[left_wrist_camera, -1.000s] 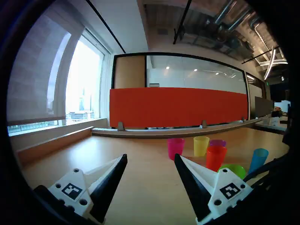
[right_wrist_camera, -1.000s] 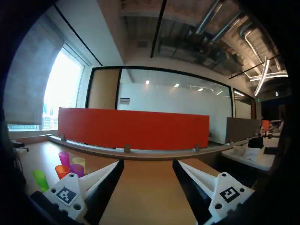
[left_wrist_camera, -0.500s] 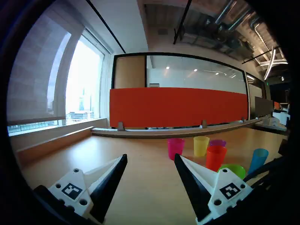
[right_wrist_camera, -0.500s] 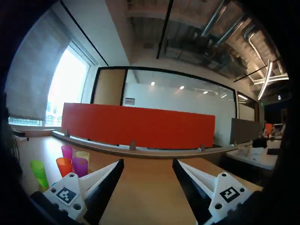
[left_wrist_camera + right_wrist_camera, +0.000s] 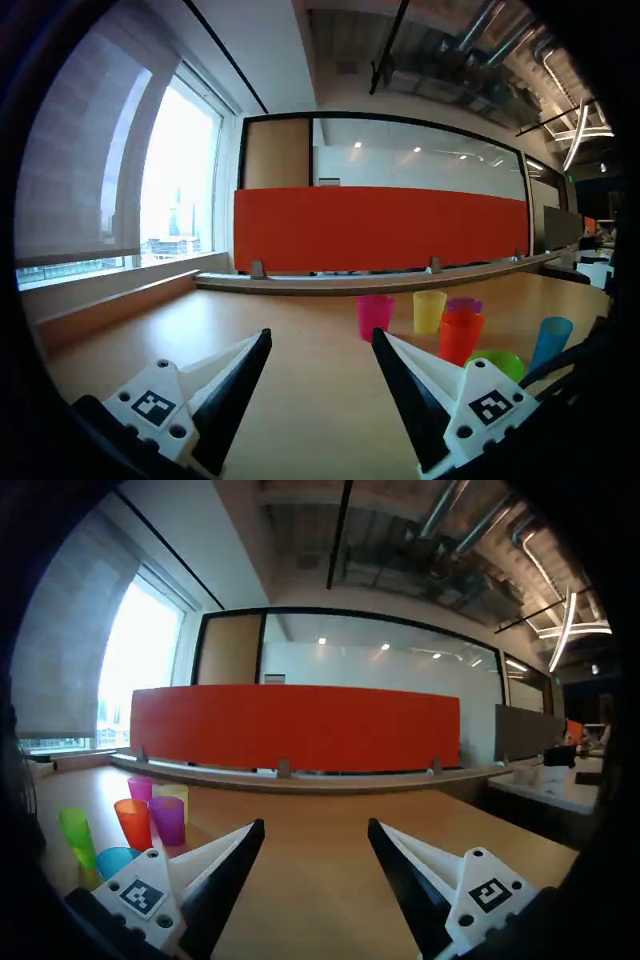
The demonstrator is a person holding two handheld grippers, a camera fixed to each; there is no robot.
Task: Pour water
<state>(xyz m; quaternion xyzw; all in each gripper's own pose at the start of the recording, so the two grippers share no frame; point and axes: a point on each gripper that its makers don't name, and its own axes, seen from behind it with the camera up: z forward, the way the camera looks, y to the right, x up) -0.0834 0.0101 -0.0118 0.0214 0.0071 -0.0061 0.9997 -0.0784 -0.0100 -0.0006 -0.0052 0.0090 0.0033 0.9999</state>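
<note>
- My left claw [image 5: 320,332] is spread wide. Its two white fingers with black inner sides stand well apart, and the light wooden bench [image 5: 280,320] shows between them.
- Ahead of this claw and to the right, six cups stand together on the bench. A pink plastic cup [image 5: 374,314] is nearest to the middle, and a yellow plastic cup [image 5: 429,310] is just beside it.
- A purple plastic cup [image 5: 464,304] is partly hidden behind an orange plastic cup [image 5: 461,336].
- A green plastic cup [image 5: 496,362] shows above the right finger of the claw, which hides its lower part. A blue plastic cup [image 5: 554,340] stands at the far right of the group.
- My right claw [image 5: 314,822] is spread wide too — it pinches nothing, and bare bench lies between its fingers.
- In the right gripper view the cups are at the lower left, close to the left finger. The green one is at the far left, and the blue one is partly behind the finger.
- I cannot tell if any cup has water inside.
- A long red panel [image 5: 376,228] stands along the far edge of the bench — a bright window [image 5: 176,192] is on the left.
</note>
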